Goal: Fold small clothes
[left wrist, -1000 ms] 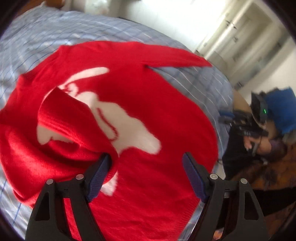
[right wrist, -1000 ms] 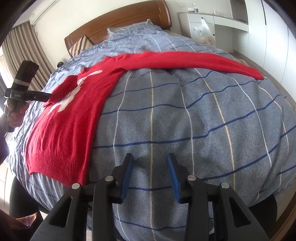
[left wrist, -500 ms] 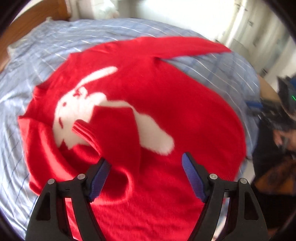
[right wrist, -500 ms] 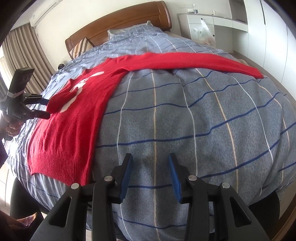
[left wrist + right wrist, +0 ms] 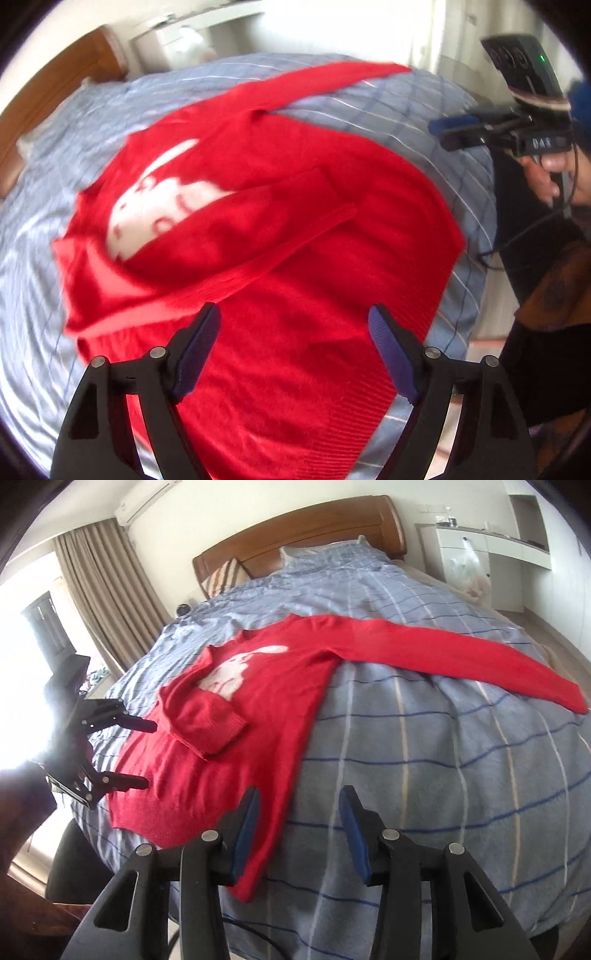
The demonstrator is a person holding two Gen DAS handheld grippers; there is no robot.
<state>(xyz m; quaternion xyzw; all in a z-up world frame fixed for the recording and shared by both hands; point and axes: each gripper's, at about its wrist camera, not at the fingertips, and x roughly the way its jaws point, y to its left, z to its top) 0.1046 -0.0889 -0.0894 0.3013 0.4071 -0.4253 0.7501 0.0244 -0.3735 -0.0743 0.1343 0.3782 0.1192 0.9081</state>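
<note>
A red sweater [image 5: 295, 229] with a white rabbit [image 5: 159, 210] lies flat on the blue checked bed [image 5: 424, 122]. One sleeve [image 5: 280, 229] is folded across its chest. The other sleeve [image 5: 461, 657] stretches out straight over the bedding. My left gripper [image 5: 291, 332] is open and empty above the sweater's lower body. My right gripper [image 5: 299, 816] is open and empty over the bedding beside the sweater's hem [image 5: 258, 867]. The left gripper also shows in the right wrist view [image 5: 144, 753], at the sweater's far side.
A wooden headboard [image 5: 295, 531] and striped pillow [image 5: 221, 576] are at the bed's far end. A white dresser with a plastic bag [image 5: 469, 568] stands at the right. Curtains [image 5: 99, 590] hang at the left. The bed edge drops off below my grippers.
The left gripper let go of the sleeve and drew back; the sleeve now lies folded across the chest. The right gripper moved left toward the sweater's hem.
</note>
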